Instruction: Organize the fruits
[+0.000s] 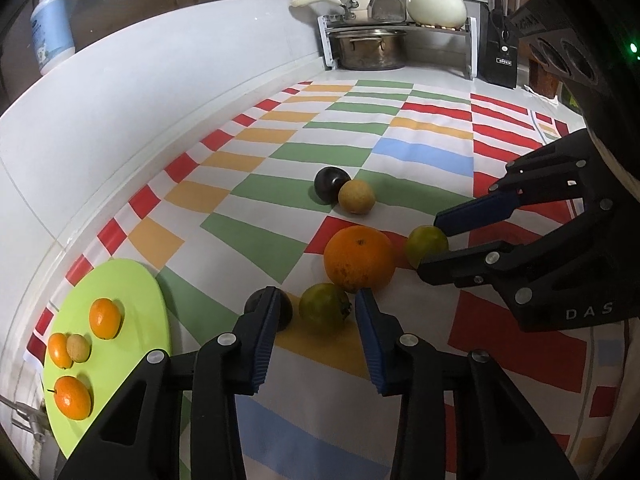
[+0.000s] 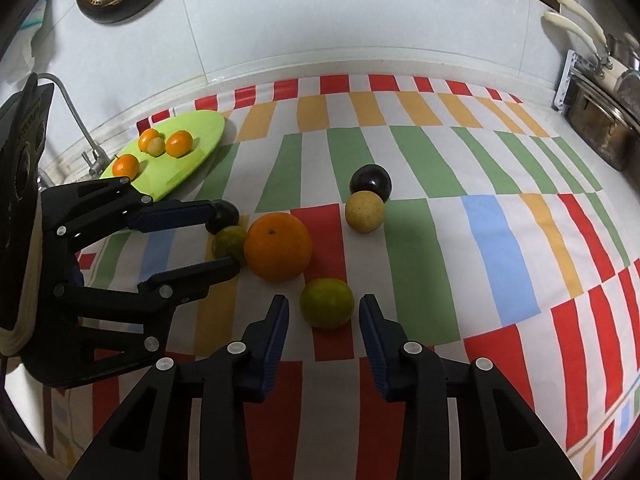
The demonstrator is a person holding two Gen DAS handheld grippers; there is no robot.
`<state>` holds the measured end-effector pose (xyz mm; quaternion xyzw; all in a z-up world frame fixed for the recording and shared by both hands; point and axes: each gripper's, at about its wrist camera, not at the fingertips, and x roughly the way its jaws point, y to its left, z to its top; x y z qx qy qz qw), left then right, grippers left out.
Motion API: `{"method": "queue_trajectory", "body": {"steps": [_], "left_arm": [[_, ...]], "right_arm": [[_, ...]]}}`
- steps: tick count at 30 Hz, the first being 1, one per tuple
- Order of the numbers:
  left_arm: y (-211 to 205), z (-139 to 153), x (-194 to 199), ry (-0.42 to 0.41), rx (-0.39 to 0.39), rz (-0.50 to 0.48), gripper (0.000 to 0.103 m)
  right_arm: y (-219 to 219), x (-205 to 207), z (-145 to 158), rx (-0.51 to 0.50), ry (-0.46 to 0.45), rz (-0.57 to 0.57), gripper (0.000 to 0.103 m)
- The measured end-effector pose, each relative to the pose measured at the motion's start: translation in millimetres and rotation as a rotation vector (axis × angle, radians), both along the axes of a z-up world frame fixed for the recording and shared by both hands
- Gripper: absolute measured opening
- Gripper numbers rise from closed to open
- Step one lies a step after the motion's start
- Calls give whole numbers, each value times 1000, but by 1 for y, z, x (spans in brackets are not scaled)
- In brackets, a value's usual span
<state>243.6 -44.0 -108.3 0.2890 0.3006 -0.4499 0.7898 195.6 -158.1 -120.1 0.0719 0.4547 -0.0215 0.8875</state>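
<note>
With each tool narrowed around a small green citrus point(image 1: 325, 306) point(image 2: 327, 308), apparently not yet pinched, the firm, smooth, roll-prone fruit should be gripped across its widest middle.

big orange point(image 2: 277, 247) crowds both green fruits; cloth point(image 2: 500, 240) rightward lies open.

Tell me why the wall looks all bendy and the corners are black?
Left wrist view: the round lens curves the wall and cloth stripes and darkens the corners. Right wrist view: same bend; the big orange stays sharp.
</note>
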Motion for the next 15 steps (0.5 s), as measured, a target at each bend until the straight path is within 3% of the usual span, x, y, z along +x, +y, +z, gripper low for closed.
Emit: {"method": "queue_trajectory", "body": {"steps": [5, 15], "left_arm": [[-3, 1, -1, 3, 5, -4, 28], [-9, -3, -3, -21, 30, -9, 27]], "right_arm": [[-3, 1, -2, 12, 6, 0, 33], [-5, 1, -3, 25, 3, -5, 31]]}}
